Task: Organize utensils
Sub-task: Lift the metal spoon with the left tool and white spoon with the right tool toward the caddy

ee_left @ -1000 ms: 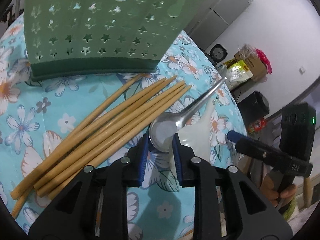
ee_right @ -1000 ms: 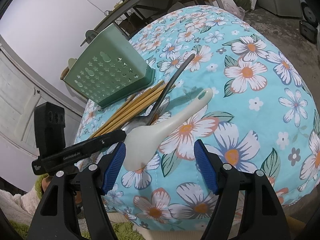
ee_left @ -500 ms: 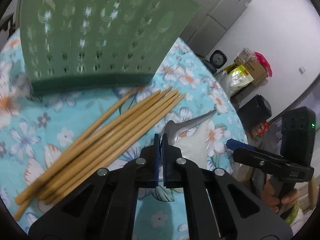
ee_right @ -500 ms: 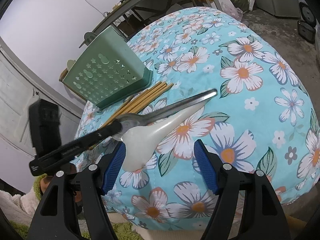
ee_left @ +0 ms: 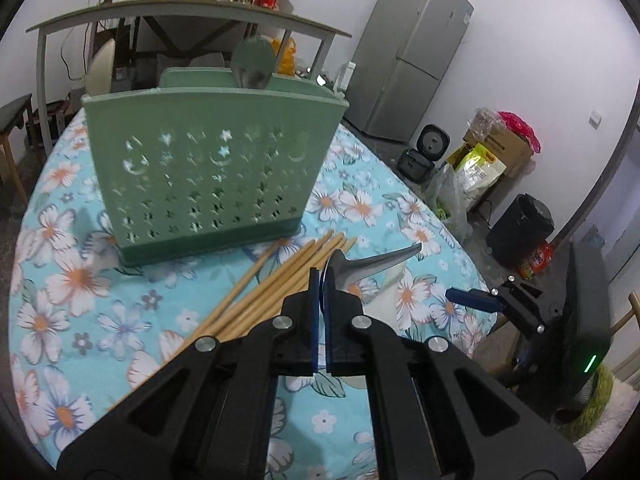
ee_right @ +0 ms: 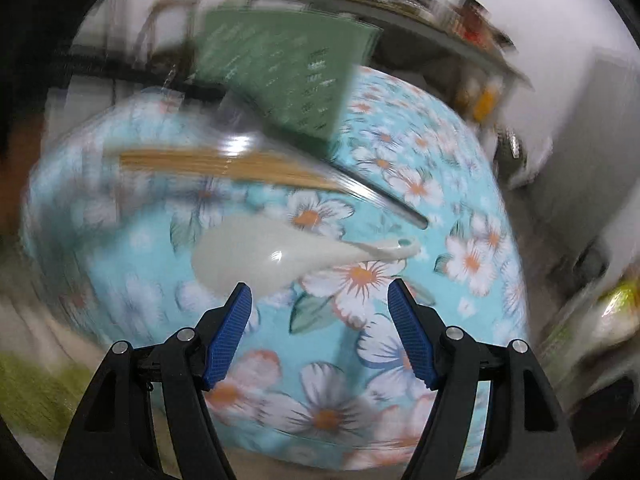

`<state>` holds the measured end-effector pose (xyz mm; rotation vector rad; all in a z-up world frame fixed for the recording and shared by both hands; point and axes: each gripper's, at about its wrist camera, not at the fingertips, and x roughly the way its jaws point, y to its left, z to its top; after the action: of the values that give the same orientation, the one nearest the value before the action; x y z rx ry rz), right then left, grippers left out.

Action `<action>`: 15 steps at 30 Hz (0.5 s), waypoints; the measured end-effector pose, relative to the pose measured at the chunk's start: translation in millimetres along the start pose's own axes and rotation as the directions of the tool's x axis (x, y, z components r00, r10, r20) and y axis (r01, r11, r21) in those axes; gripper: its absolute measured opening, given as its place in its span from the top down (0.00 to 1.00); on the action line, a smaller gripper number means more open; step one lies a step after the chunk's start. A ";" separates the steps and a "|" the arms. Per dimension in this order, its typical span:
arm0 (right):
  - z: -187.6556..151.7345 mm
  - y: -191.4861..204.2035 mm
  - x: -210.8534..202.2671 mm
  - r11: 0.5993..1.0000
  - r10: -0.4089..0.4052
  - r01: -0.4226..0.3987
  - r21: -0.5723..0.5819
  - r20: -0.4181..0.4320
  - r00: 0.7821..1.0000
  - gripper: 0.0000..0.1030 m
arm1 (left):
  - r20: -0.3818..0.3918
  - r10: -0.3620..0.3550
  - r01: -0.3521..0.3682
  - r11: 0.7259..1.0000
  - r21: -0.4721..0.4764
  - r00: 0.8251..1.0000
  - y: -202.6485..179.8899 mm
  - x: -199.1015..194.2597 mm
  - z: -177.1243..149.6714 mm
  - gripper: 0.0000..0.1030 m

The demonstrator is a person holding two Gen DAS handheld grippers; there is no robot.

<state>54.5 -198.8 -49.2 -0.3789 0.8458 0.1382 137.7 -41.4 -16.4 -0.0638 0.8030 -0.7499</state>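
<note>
My left gripper (ee_left: 320, 280) points down at a slant over the table, jaws clamped tight on the bowl of a shiny metal spoon (ee_left: 374, 266), which sits edge-on between the blue pads with its handle sticking out to the right, clear of the cloth. My right gripper (ee_right: 320, 300) also tilts downward, its jaws standing wide apart with nothing between them; its blue pads (ee_right: 228, 336) hover above the flowered cloth, just short of a white ceramic soup spoon (ee_right: 276, 258) lying flat on the table, handle to the right.

The left view is sharp and shows things the right does not: the spoon pinched in the pads, the right gripper's blue tip off the table's right edge, and the room behind, with a grey fridge (ee_left: 408, 56) and a cluttered shelf table (ee_left: 192, 12). The right view is smeared by motion, but it alone gives the whole white spoon, of which the left view catches only a pale sliver beside the gripper.

Beyond the grippers a bundle of light wooden chopsticks (ee_left: 280, 284) lies loose on the turquoise floral tablecloth (ee_left: 80, 300), tips toward the holder. Farther back stands the green plastic utensil holder (ee_left: 208, 176), upright, its front wall pierced with star cut-outs. Something rounded and grey rises from its rear section; I cannot tell what it is.
</note>
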 end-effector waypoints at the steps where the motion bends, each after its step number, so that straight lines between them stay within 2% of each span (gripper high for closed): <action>1: -1.3 9.0 3.6 0.995 -0.029 0.027 -0.094 -0.017 0.999 0.33 | 0.006 0.002 -0.002 1.000 0.003 1.000 0.3 -3.4 1.1 0.99; 3: -2.0 20.2 10.9 0.978 -0.059 0.051 -0.204 -0.031 0.998 0.33 | 0.022 0.006 -0.006 1.000 0.005 1.000 1.0 -11.8 2.8 0.99; 6: 2.9 37.6 15.1 0.929 -0.115 0.114 -0.351 0.019 0.993 0.33 | 0.043 0.010 -0.010 1.000 0.006 0.999 2.0 -20.4 4.8 0.99; 15: 11.7 55.1 20.1 0.885 -0.152 0.186 -0.426 0.114 0.982 0.33 | 0.059 0.018 -0.018 1.000 -0.006 0.998 5.9 -30.1 5.7 0.99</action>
<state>61.2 -144.0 -72.3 -0.8627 0.6963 0.1791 131.2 -19.3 4.6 -0.0836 0.7483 -0.7253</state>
